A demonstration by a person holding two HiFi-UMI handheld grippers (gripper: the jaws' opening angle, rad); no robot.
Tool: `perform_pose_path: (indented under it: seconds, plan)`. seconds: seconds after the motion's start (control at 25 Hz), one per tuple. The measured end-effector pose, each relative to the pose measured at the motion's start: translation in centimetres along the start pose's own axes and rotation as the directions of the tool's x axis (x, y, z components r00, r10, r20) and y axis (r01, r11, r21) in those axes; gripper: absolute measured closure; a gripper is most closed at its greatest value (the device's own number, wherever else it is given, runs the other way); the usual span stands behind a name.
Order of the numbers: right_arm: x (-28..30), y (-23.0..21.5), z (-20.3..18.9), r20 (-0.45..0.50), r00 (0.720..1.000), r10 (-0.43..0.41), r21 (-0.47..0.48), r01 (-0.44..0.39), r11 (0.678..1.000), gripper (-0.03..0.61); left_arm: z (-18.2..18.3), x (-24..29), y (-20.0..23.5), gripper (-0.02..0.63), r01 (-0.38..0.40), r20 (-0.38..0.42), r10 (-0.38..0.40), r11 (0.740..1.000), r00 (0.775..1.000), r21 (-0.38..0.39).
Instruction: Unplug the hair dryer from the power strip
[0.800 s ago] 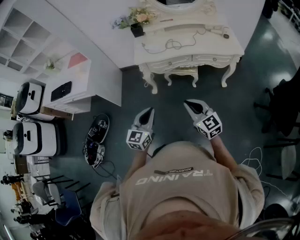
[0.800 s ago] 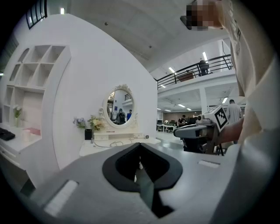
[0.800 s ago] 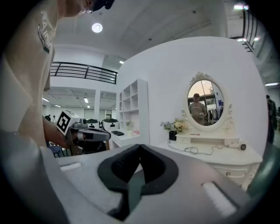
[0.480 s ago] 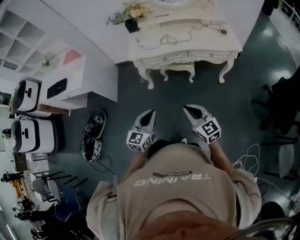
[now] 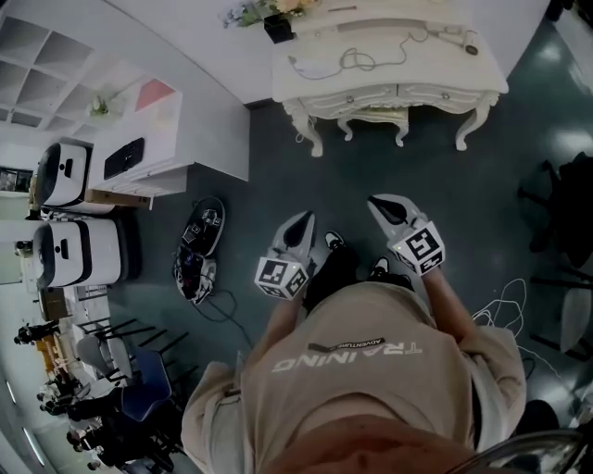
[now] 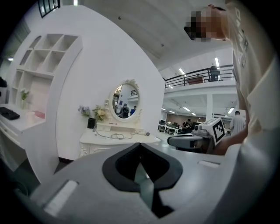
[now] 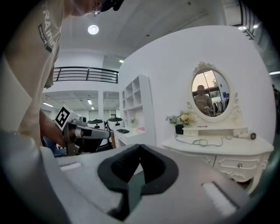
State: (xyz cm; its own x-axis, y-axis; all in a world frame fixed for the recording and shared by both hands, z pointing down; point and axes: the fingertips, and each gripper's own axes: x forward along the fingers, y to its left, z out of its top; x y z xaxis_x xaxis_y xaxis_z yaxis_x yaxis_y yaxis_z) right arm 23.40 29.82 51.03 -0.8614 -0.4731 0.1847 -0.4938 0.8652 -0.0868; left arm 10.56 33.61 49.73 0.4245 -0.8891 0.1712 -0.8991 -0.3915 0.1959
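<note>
A white dressing table [image 5: 435, 85] stands against the far wall. On its top a dark cord [image 5: 357, 57] lies in loops. It runs to a small hair dryer [image 5: 466, 39] near the right end, also seen in the right gripper view [image 7: 246, 136]. The power strip is too small to make out. My left gripper [image 5: 304, 218] and right gripper [image 5: 375, 202] hang side by side in front of my chest, well short of the table and pointing toward it. Both are shut with nothing between their jaws [image 6: 140, 145] [image 7: 140, 146].
A white shelf unit [image 5: 139, 139] and two white machines [image 5: 65, 250] line the left wall. Black gear with cables [image 5: 199, 250] lies on the dark floor to my left. Dark chairs [image 5: 565, 213] and loose white wire [image 5: 500, 315] are at the right. A flower pot [image 5: 276, 28] stands on the table's left end.
In the head view the dressing table has shifted up and to the right, and my shoes now show between the grippers. Both grippers stay shut in front of my chest.
</note>
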Motion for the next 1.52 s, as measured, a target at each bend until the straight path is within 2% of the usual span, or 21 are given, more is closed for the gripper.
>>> perform_pose_path:
  seconds: [0.2, 0.32, 0.4, 0.52, 0.56, 0.6, 0.76, 0.92, 1.16, 1.36, 1.52]
  plan:
    - [4.3, 0.3, -0.6, -0.025, 1.000, 0.013, 0.065, -0.012, 0.998, 0.575, -0.1, 1.2, 4.1, 0.607, 0.021, 0.014, -0.021, 0.999, 1.000, -0.045]
    - [8.3, -0.5, 0.1, -0.049, 0.999, -0.002, 0.071, 0.006, 0.997, 0.575, 1.0, 3.1, 7.6, 0.607, 0.054, 0.012, -0.054, 0.998, 0.998, -0.029]
    - [11.6, -1.2, 1.5, -0.059, 0.998, -0.007, 0.023, 0.008, 1.000, 0.575, 2.1, 4.5, 10.1, 0.607, 0.086, 0.014, -0.085, 0.996, 0.996, -0.019]
    - [16.2, -1.4, 3.7, -0.101, 0.994, -0.030, -0.173, 0.012, 0.985, 0.575, 3.7, 6.3, 13.3, 0.607, 0.142, 0.022, -0.141, 0.989, 0.990, -0.038]
    - [17.4, -1.4, 4.1, -0.106, 0.994, -0.037, -0.202, 0.015, 0.979, 0.575, 4.1, 6.8, 14.2, 0.607, 0.159, 0.020, -0.158, 0.986, 0.987, -0.041]
    - [18.4, -1.6, 4.4, -0.104, 0.994, -0.042, -0.192, 0.021, 0.981, 0.575, 4.5, 7.4, 14.9, 0.607, 0.177, 0.017, -0.177, 0.983, 0.984, -0.042]
    - [20.8, -3.3, 3.7, -0.099, 0.992, -0.076, -0.056, 0.070, 0.996, 0.575, 4.8, 10.1, 17.4, 0.607, 0.241, 0.004, -0.241, 0.970, 0.971, -0.022]
    - [22.6, -5.0, 2.9, -0.117, 0.988, -0.098, 0.053, 0.105, 0.993, 0.575, 4.2, 11.5, 21.1, 0.607, 0.240, -0.032, -0.242, 0.970, 0.970, -0.047]
    - [26.2, -10.1, 2.8, -0.161, 0.982, -0.103, 0.049, 0.112, 0.992, 0.575, 2.9, 15.1, 25.0, 0.607, 0.222, -0.104, -0.232, 0.970, 0.967, -0.095]
    - [30.2, -17.2, 3.2, -0.103, 0.984, -0.148, 0.074, 0.155, 0.985, 0.575, 4.6, 20.2, 27.6, 0.607, 0.185, -0.124, -0.192, 0.981, 0.974, -0.059]
    - [34.4, -22.6, 5.7, -0.062, 0.993, -0.095, 0.031, 0.098, 0.995, 0.575, 7.3, 25.3, 30.4, 0.607, 0.140, -0.135, -0.141, 0.990, 0.981, -0.014]
